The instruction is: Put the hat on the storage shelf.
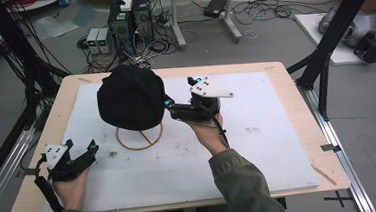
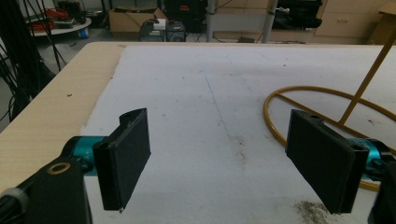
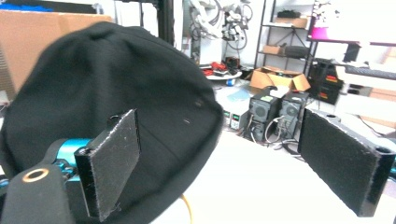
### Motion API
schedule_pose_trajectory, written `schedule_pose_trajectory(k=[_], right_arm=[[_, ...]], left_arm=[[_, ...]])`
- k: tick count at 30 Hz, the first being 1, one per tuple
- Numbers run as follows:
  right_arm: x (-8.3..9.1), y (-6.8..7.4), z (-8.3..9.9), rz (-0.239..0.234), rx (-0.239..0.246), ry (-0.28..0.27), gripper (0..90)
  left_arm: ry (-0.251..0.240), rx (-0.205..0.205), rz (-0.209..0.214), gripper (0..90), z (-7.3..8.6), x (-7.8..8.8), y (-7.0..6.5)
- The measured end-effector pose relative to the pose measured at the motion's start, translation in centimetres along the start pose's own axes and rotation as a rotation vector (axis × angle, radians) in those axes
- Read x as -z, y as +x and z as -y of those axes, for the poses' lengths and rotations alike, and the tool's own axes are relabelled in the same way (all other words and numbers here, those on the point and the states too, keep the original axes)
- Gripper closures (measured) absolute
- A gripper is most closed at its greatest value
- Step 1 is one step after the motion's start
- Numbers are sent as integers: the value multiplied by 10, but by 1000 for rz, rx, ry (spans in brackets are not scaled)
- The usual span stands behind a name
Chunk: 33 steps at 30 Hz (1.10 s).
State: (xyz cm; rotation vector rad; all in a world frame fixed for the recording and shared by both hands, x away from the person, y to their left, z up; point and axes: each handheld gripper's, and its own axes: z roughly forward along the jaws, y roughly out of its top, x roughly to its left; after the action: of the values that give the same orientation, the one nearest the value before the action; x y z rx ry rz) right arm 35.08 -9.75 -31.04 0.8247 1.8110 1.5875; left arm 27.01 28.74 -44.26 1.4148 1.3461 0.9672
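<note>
— Two grippers, one hat. What is the right gripper (image 1: 170, 107) doing up there?

— It hangs just beside the black beanie (image 1: 131, 97), which sits on top of a yellow wire stand (image 1: 139, 138) near the middle of the white mat (image 1: 259, 146). Its jaws are wide apart, with nothing between them. In the right gripper view one pad stands in front of the hat's lower edge (image 3: 140, 154) and the other is off to the side, over bare table.

— And the left gripper (image 1: 81, 152)?

— It rests low near the mat's front left corner, well apart from the hat, jaws also spread and empty. In the left gripper view the stand's ring (image 2: 299, 112) lies ahead and to one side.

— So the step looks like taking hold of the beanie?

— That seems the likely aim. To do it well, the right gripper should probably move in until the hat's brim lies between both pads, then close on a fold of the knit rather than on the wire beneath. A pinch low on the edge would likely let the hat lift straight up off the stand.

— Any risk?

— The stand looks light; a sideways pull could tip it. The left gripper might steady the ring.
</note>
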Motion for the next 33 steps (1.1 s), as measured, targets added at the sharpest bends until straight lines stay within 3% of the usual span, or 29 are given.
schedule_pose_trajectory(k=[8, 9, 10, 11, 12, 13, 28, 33], right_arm=[[23, -23, 15, 64, -16, 17, 121], [29, -27, 19, 95, -20, 21, 121], [29, -27, 19, 95, -20, 21, 121], [37, -31, 23, 132, -17, 27, 120], [37, -31, 23, 132, -17, 27, 120], [46, -34, 27, 175, -13, 26, 116], [108, -75, 65, 339, -44, 4, 115], [134, -88, 81, 418, -36, -11, 116]], left_arm=[[8, -13, 4, 222, 0, 0, -2], [1, -9, 2, 222, 0, 0, -2], [1, -9, 2, 222, 0, 0, -2], [2, -8, -1, 221, 0, 0, -2], [2, -8, -1, 221, 0, 0, -2], [1, -8, -3, 220, 0, 0, -2], [-28, -6, -7, 211, -1, 1, -3], [-37, 1, -9, 210, -2, 2, -2]])
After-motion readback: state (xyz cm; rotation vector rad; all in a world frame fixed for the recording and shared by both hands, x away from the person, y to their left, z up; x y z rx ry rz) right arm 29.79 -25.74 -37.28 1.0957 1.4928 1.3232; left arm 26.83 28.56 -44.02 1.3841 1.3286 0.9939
